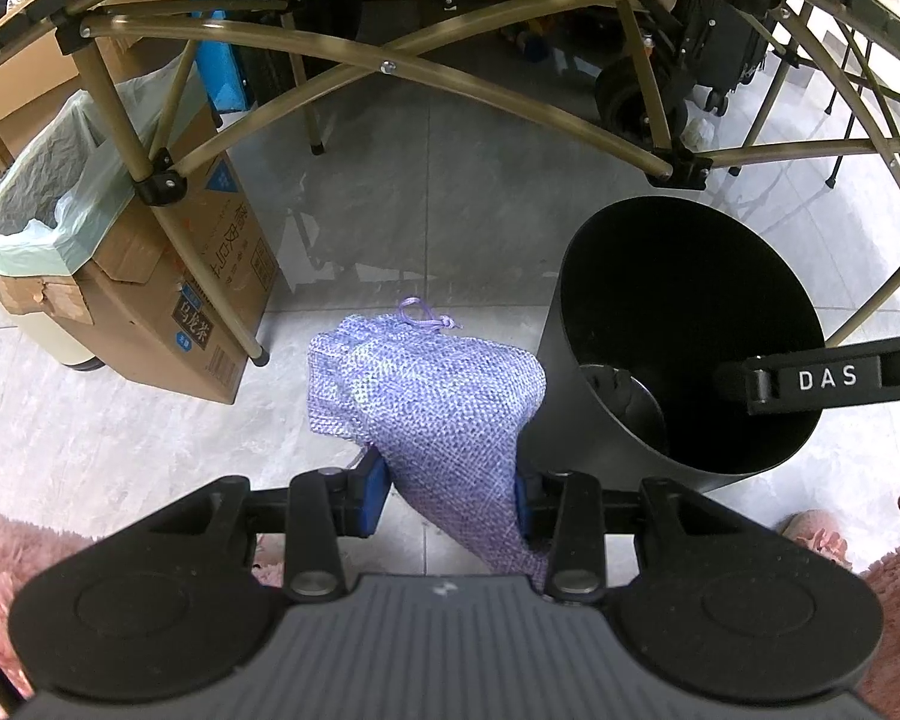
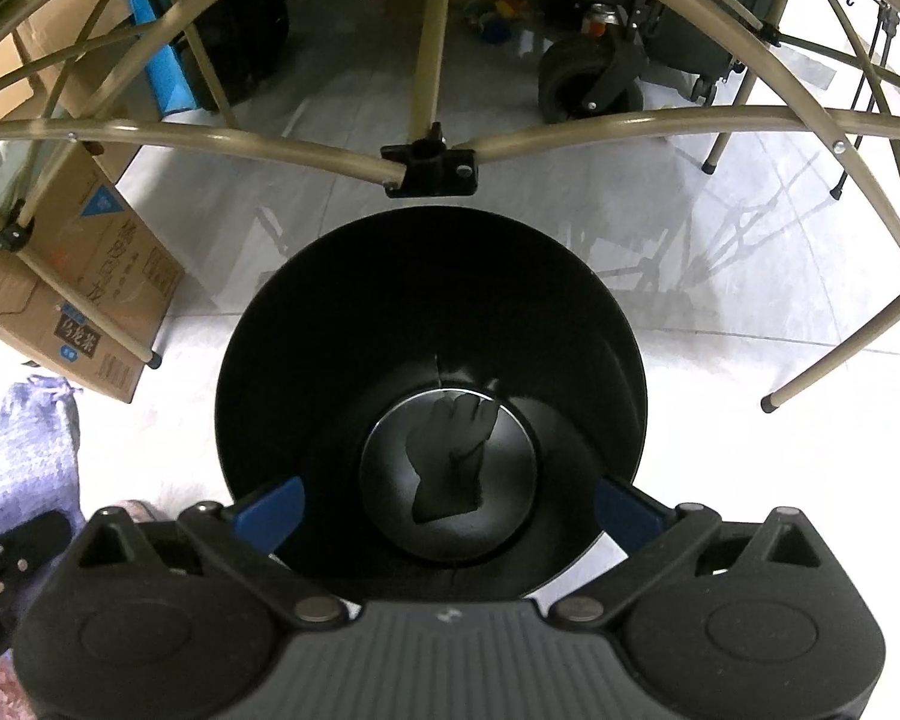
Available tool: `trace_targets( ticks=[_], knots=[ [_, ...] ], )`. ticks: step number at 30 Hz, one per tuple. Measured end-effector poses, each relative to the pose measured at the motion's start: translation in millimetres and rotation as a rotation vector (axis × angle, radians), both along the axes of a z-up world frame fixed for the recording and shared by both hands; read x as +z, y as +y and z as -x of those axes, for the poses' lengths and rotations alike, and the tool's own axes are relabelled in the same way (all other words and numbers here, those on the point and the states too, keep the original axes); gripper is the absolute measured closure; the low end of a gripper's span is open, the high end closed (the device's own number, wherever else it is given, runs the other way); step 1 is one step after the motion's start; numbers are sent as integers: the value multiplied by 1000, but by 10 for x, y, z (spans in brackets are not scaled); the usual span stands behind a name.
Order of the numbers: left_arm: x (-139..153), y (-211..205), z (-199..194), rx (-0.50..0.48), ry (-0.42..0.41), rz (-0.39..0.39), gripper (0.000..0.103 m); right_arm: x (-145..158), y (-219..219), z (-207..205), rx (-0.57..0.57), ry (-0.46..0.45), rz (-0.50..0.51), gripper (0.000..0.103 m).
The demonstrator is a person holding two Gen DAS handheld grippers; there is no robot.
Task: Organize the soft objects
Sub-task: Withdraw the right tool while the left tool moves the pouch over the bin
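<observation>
My left gripper (image 1: 450, 498) is shut on a purple mesh drawstring bag (image 1: 432, 402), which hangs over the floor just left of a black round bin (image 1: 678, 348). In the right wrist view the same bag (image 2: 24, 444) shows at the left edge. My right gripper (image 2: 447, 507) is open wide above the black bin (image 2: 432, 312), its blue pads apart with nothing between them. A black glove (image 2: 453, 462) lies flat on the bin's bottom. The right gripper's body marked DAS (image 1: 828, 378) reaches over the bin's rim in the left wrist view.
A folding table's tan metal frame (image 1: 390, 66) crosses above the floor. A cardboard box (image 1: 198, 306) and a bin lined with a green bag (image 1: 42, 210) stand at the left. Pink fluffy rug (image 1: 6, 570) lies near. A wheeled cart (image 2: 594, 84) stands behind.
</observation>
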State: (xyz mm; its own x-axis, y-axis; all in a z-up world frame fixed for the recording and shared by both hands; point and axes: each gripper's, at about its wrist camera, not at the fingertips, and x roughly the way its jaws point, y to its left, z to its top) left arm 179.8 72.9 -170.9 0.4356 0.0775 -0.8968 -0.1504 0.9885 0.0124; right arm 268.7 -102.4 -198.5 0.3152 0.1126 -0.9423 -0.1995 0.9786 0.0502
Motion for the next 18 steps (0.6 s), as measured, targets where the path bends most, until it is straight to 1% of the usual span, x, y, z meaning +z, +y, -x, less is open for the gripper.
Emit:
trace_targets(
  ticks=[18],
  knots=[
    [-3, -9, 3, -4, -1, -12, 64, 99, -121, 177, -6, 7, -33, 0]
  ],
)
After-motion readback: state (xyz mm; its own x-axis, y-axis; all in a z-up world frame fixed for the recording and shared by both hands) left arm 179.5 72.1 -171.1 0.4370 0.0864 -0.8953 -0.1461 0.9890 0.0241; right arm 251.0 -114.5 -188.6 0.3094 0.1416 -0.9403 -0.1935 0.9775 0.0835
